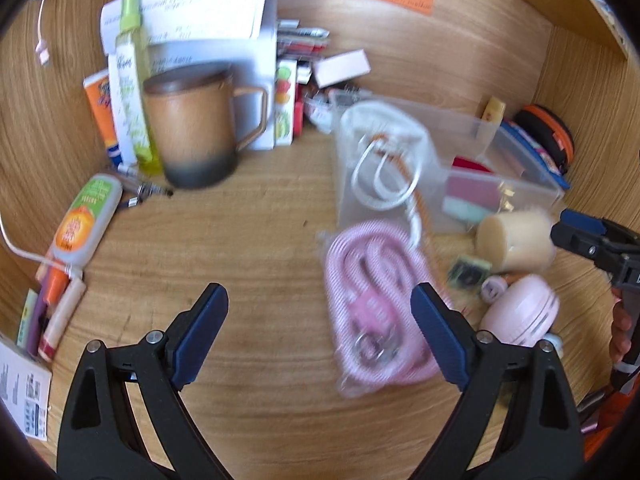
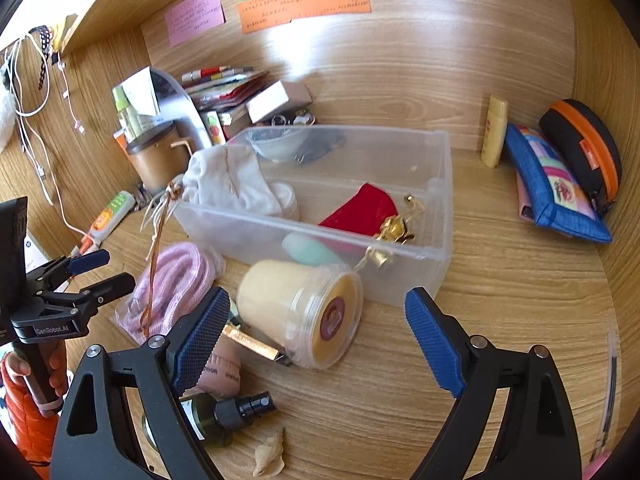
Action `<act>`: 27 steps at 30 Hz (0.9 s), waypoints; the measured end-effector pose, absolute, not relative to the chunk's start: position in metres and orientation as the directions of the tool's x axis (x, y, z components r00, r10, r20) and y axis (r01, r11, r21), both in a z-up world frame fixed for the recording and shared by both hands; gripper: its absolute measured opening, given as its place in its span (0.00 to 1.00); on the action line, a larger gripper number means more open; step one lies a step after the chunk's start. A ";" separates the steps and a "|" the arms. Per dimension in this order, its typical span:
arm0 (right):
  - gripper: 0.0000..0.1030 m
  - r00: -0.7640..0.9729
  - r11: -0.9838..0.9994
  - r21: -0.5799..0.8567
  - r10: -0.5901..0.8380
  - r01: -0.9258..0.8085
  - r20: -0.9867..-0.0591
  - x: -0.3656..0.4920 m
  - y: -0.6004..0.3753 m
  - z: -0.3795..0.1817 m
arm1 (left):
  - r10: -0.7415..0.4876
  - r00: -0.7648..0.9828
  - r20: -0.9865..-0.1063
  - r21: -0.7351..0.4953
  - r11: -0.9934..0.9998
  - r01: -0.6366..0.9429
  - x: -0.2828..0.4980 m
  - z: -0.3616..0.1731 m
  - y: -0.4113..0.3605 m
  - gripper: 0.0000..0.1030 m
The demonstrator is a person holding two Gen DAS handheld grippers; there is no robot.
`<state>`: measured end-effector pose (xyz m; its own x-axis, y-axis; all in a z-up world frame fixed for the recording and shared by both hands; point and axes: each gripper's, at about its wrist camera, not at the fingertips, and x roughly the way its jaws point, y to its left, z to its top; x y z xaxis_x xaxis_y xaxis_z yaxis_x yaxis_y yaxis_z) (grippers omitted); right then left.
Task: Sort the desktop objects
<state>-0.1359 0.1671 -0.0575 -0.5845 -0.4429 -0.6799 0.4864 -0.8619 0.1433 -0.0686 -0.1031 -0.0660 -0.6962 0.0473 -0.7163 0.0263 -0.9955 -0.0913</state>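
Note:
My left gripper is open above bare desk. Its right finger overlaps a bagged pink cable in the view, with nothing held. The same gripper shows at the left of the right wrist view, next to the pink cable. My right gripper is open. A cream jar lies on its side just ahead, between the fingers, and the pads do not press it. Behind the jar stands a clear plastic bin holding a white pouch, a red pouch and a gold trinket.
A brown mug, tubes and papers crowd the back left. A dark spray bottle and a seashell lie near my right gripper. A blue pencil case, a black-orange case and a yellow tube sit back right.

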 end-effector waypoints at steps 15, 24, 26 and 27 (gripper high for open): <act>0.85 -0.558 -0.861 0.122 -0.421 0.493 -0.715 -0.138 0.150 -0.069 | 0.169 -0.620 -0.766 -0.185 -0.982 -0.039 -0.095 -0.083 -0.097 0.91; 0.85 -0.518 -0.855 0.156 -0.434 0.495 -0.737 -0.147 0.143 -0.082 | 0.211 -0.606 -0.767 -0.193 -0.976 -0.097 -0.112 -0.080 -0.076 0.91; 0.85 -0.506 -0.852 0.165 -0.438 0.497 -0.743 -0.150 0.140 -0.084 | 0.216 -0.607 -0.765 -0.191 -0.976 -0.107 -0.113 -0.079 -0.073 0.91; 0.85 -0.503 -0.852 0.164 -0.437 0.497 -0.746 -0.151 0.139 -0.085 | 0.217 -0.606 -0.766 -0.188 -0.976 -0.112 -0.114 -0.078 -0.070 0.91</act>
<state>-0.1511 0.1392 -0.0849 -0.5030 -0.4370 -0.7457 0.4967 -0.8522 0.1644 -0.1141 -0.0700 -0.0785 -0.6057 0.2167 -0.7656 -0.1119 -0.9758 -0.1877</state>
